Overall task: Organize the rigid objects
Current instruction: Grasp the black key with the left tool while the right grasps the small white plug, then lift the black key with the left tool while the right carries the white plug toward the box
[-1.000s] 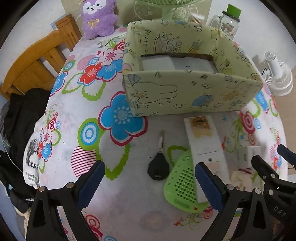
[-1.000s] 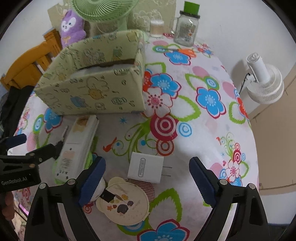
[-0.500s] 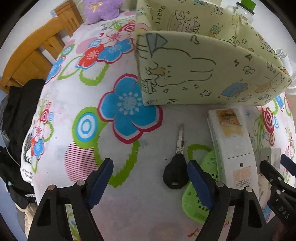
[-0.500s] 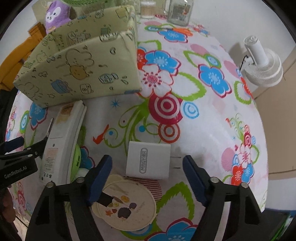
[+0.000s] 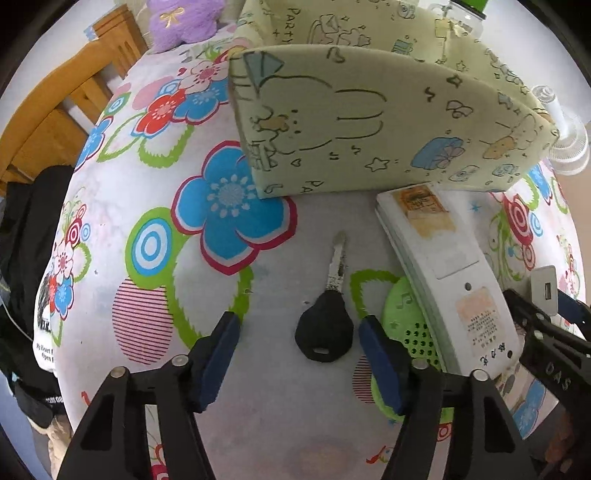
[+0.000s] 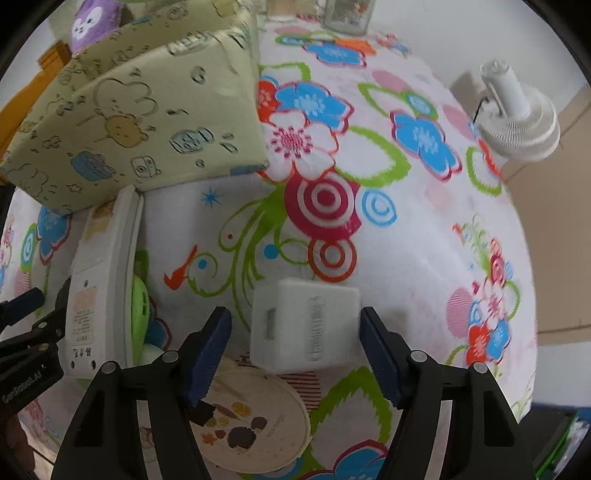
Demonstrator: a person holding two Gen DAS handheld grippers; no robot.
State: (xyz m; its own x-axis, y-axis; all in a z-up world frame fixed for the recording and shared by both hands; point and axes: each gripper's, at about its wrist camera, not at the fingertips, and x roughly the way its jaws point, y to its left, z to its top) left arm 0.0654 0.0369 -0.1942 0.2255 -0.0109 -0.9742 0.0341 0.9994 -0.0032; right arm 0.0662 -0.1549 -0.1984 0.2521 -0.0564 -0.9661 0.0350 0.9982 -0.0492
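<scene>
Flower-print cloth (image 5: 110, 206) over a table, pale wall behind. Left tool (image 5: 295, 354) pointed steeply down, jaws just closing, still apart and astride a black-headed key (image 5: 325, 332); neither blue pad touching it. Key flat on the cloth, blade aimed at a pale green cartoon-print box (image 5: 369, 122). Just beside the key, a white remote (image 5: 450, 277) lying across a green perforated disc (image 5: 410, 321), its far end at the foot of the box. Right tool (image 6: 295, 347) likewise angled down, jaws just closing around a white charger (image 6: 306, 328); right pad at the charger's edge, left pad clear of it, grip not made. Round beige coaster (image 6: 251, 417) beneath that tool. Farther out: white fan (image 6: 517, 122), glass jar (image 6: 347, 14), purple plush toy (image 5: 181, 22), wooden chair (image 5: 48, 110).
</scene>
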